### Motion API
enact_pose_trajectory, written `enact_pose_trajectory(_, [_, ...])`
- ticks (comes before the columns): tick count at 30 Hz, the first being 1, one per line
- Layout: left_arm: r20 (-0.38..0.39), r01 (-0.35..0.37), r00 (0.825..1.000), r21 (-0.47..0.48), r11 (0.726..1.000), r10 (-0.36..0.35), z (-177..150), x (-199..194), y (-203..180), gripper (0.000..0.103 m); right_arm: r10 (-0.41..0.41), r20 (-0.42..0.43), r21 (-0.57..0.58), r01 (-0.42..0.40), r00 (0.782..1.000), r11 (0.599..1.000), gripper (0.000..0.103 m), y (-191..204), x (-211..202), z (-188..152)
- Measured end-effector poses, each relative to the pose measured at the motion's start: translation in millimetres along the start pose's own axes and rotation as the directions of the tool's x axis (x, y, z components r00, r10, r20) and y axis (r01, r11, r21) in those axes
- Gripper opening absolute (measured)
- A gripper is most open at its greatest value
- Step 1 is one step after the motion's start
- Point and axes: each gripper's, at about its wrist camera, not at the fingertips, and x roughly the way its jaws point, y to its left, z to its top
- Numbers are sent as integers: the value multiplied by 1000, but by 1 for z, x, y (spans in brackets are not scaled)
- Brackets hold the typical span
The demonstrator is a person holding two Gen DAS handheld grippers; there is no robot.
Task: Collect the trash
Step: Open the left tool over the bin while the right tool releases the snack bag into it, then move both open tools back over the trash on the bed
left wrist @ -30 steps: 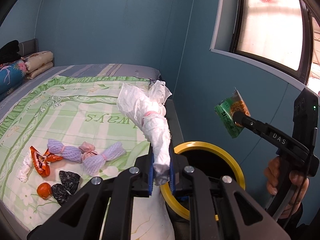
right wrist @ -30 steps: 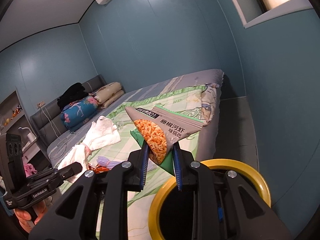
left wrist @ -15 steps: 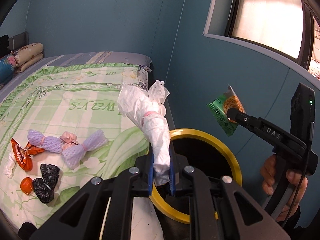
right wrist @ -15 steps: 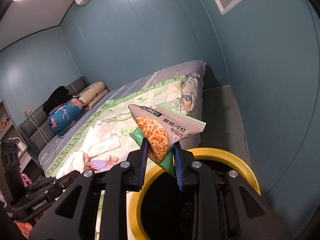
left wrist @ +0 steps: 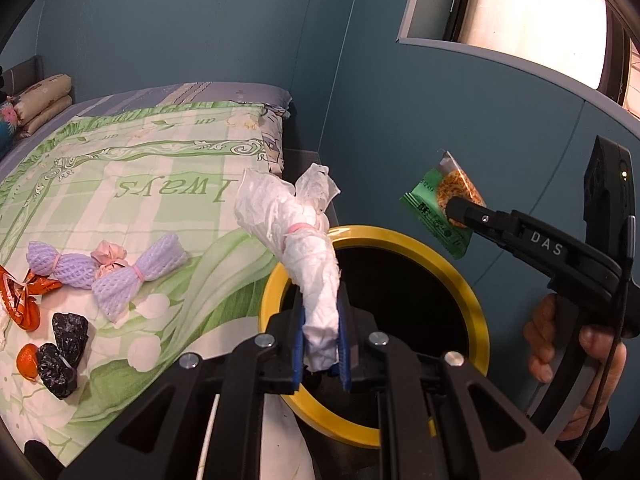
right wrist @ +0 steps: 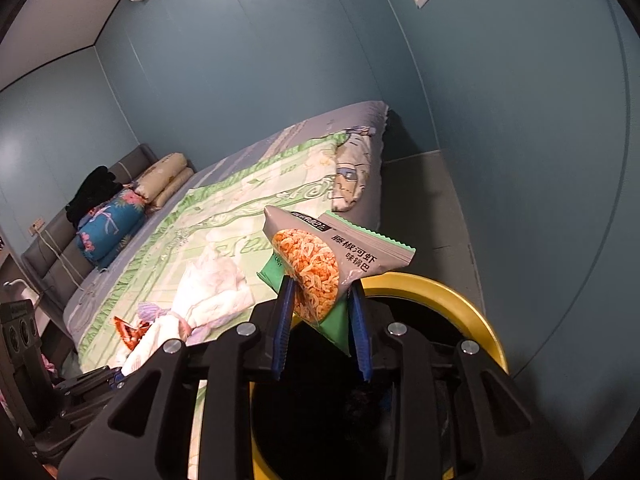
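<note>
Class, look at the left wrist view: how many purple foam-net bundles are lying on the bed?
2. One purple foam-net bundle lies near the left edge; the other sits just right of it, toward the bin. A pink bundle lies between them. Others may be hidden out of frame.

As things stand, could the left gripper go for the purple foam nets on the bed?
Probably not yet: the left gripper is shut on a white wad over the bin. The foam nets lie uncovered on the bed.
</note>
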Motion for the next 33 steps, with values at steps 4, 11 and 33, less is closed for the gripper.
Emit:
enact_pose_trajectory(4, [-12, 10, 1000, -6, 1000, -10, -4, 6, 1, 11, -7, -8, -1, 7, 1000, 1000, 29, -2, 5, -1])
enact_pose_trajectory(11, [-11, 22, 1000, -7, 1000, -22, -5, 8, 1, 28, -16, -7, 19, 16, 1000, 1000, 32, -2, 5, -1])
enact_pose_trajectory(33, [108, -162, 978, -164, 973, 181, 6, -51, 75, 84, 104, 59, -20, -103, 993, 995, 70, 24, -4, 11])
